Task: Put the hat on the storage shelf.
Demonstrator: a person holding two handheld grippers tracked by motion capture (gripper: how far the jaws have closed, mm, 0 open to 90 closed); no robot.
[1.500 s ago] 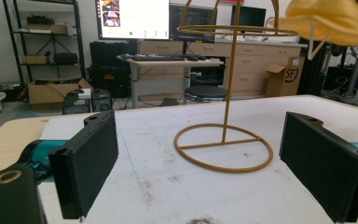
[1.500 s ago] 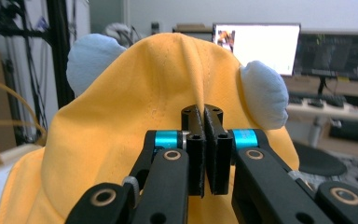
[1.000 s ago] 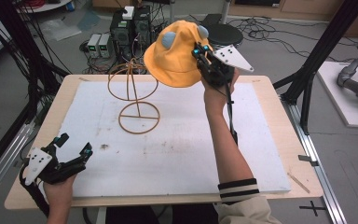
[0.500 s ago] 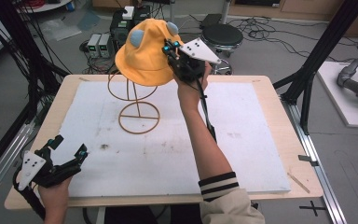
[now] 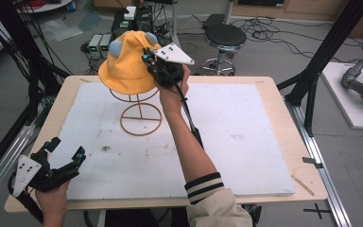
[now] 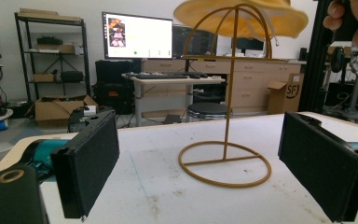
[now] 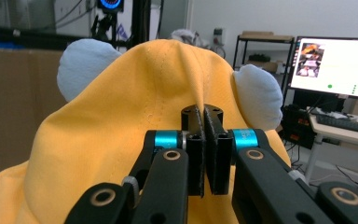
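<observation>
1. High view: my right tongs (image 5: 152, 65) are raised over the far left part of the surface (image 5: 246, 123), jaws closed on the fabric of the yellow hat (image 5: 125, 66), which sits over the top of the wire hat stand (image 5: 141, 116). My left tongs (image 5: 66, 152) hang low at the near left corner of the surface, jaws spread wide, holding nothing, well apart from the stand
2. Left gripper view: my left tongs (image 6: 214, 163) gape wide just above the surface (image 6: 168, 196), with the stand's ring base (image 6: 224, 164) between the two jaws but farther off. The stand's upright rises to the hat's brim (image 6: 279, 16) at the top edge, and my other hand (image 6: 354, 21) shows at the upper right
3. Right gripper view: my right tongs (image 7: 204, 128) are pinched shut on a fold of the yellow hat (image 7: 121, 140), between its two pale grey ears (image 7: 81, 65)
</observation>
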